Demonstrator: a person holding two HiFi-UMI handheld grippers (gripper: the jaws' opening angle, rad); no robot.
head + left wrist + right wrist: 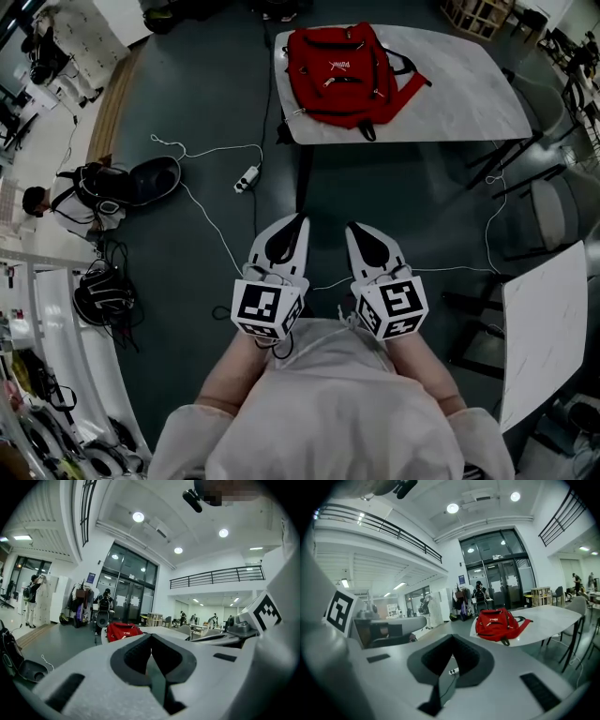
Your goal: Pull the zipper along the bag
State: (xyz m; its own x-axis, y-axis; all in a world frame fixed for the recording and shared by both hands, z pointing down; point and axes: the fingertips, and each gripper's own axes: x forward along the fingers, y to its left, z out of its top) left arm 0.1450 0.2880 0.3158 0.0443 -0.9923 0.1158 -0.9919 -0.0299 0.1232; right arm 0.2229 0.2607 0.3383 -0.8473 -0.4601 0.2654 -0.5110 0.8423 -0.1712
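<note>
Nearest to the head camera was the person's pale smock. Just beyond it the two grippers were held out side by side above the dark floor. On the left gripper the jaws were clenched, the dark pads meeting at the tip with nothing between them. The right gripper looked the same in its own view: tips together and empty. Through the small opening behind its tips only the floor and a power strip were seen.

The red backpack lay flat on a pale table, well apart from both grippers, with open floor between. Both gripper views showed it straight ahead on the table top. Its zipper was too small to make out, and the bag seemed to have more than one compartment, so I could not tell which zipper was meant.

In my judgement the step in hand was the approach, and no work on the zipper had begun. The next move would call for bringing both grippers up to the table and releasing the jaws. One gripper should then pinch the fabric near the zipper's end to steady the bag. The other should close on the small pull tab, which needs a closer and careful aim.
</note>
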